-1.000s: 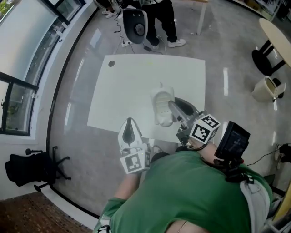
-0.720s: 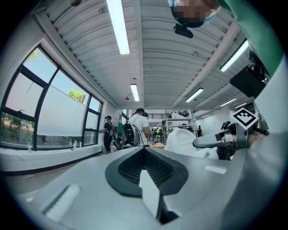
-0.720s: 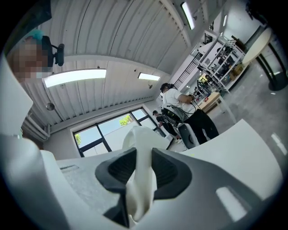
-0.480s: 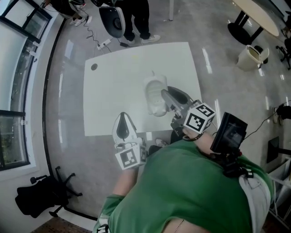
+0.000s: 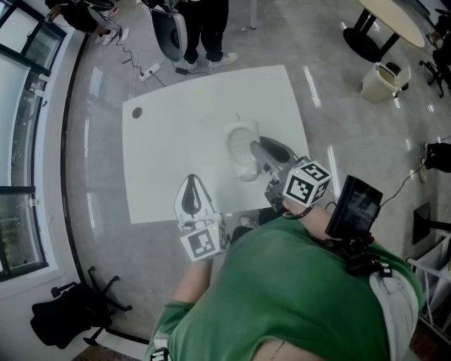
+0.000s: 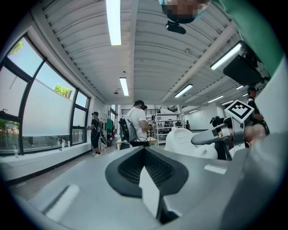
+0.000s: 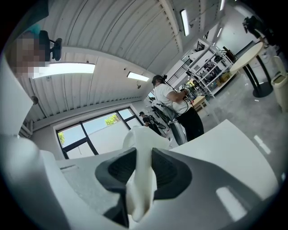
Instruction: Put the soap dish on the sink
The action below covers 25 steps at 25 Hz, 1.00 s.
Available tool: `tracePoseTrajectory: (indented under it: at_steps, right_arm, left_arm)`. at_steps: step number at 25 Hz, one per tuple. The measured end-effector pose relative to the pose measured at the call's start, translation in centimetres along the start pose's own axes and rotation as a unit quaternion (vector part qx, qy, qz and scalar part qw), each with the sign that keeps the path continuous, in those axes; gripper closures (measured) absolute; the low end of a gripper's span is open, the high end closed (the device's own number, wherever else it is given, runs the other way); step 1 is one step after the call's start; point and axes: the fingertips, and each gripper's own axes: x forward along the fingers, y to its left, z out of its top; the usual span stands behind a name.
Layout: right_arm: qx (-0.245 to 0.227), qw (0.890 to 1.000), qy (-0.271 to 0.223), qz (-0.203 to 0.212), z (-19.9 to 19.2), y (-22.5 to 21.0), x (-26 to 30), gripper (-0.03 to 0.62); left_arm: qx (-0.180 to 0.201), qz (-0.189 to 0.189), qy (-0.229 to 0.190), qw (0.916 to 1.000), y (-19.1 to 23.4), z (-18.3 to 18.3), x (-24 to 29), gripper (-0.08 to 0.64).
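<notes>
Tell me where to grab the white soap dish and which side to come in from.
Take the soap dish by its thin edge on the person's side, coming in from there with one jaw on each face. The body looks broad and rounded, probably too wide to span, while that edge is a narrow lip. The right hand-held gripper is shut on that lip, over the white table.

I'm looking down on a white bench (image 5: 176,155) standing on a glossy grey floor (image 5: 338,106). Tall windows (image 5: 17,225) line the left wall, with a black office chair (image 5: 67,311) near them. A pale bin (image 5: 380,81) sits by a round table (image 5: 402,21). Strip lights (image 6: 113,20) run along the ribbed ceiling (image 6: 148,54).
</notes>
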Motion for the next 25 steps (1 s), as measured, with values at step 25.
tracePoseTrajectory:
  at_steps: [25]
  right_arm:
    - [0.037,0.984,0.147,-0.094,-8.2,-15.2,7.9,0.483]
  left_arm:
    - [0.011,0.015,0.118,0.9928,-1.1,-8.2,8.7,0.560]
